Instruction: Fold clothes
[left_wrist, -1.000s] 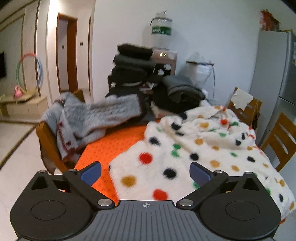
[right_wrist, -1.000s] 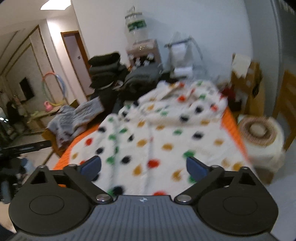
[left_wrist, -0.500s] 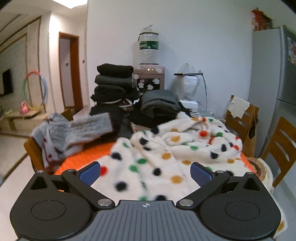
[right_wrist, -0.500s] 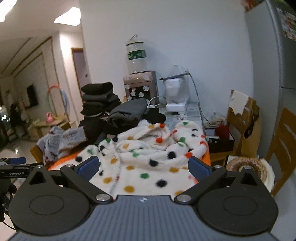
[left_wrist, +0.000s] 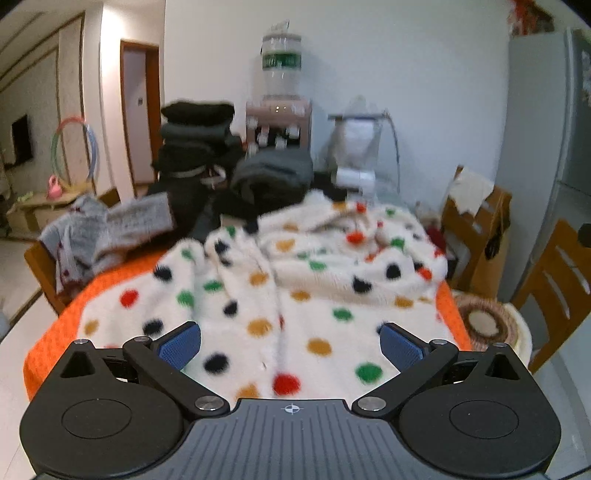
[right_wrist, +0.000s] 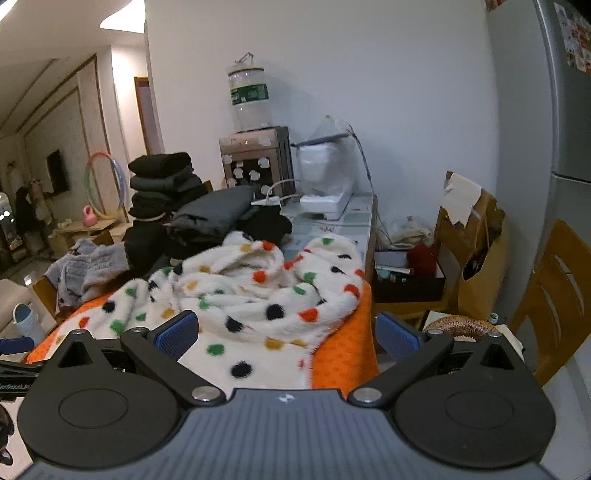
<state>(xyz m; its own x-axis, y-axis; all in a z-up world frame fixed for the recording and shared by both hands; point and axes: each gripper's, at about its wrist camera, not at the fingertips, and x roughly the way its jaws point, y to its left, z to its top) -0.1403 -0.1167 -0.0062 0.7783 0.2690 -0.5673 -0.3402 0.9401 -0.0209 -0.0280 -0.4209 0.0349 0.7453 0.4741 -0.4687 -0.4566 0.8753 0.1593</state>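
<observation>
I see the orange desk cover (left_wrist: 55, 332) ending at the lower left of the left wrist frame, with bare floor beyond it; in the right wrist frame its right edge (right_wrist: 347, 354) drops off just left of a woven round cushion (right_wrist: 461, 326) and a wooden chair (right_wrist: 557, 295) at the right side. The far end of the desk is crowded: a stack of folded dark clothes (left_wrist: 195, 147) at centre left, a grey knit sweater (left_wrist: 110, 229) draped at the left, and a water dispenser (left_wrist: 280, 122) behind them at upper centre.

Compared with half a second ago, my left view sits higher and looks down more on the garment, and it is motion-blurred; my right view has shifted so the desk's right edge now shows.

The white polka-dot fleece garment (left_wrist: 295, 288) lies spread and rumpled across the desk, filling the middle of both frames. My left tool (left_wrist: 291, 345) is spread wide with nothing between its blue pads, the garment lying just ahead and below it. My right tool (right_wrist: 286, 336) is likewise spread wide and empty, over the garment's right hem (right_wrist: 310, 354).
</observation>
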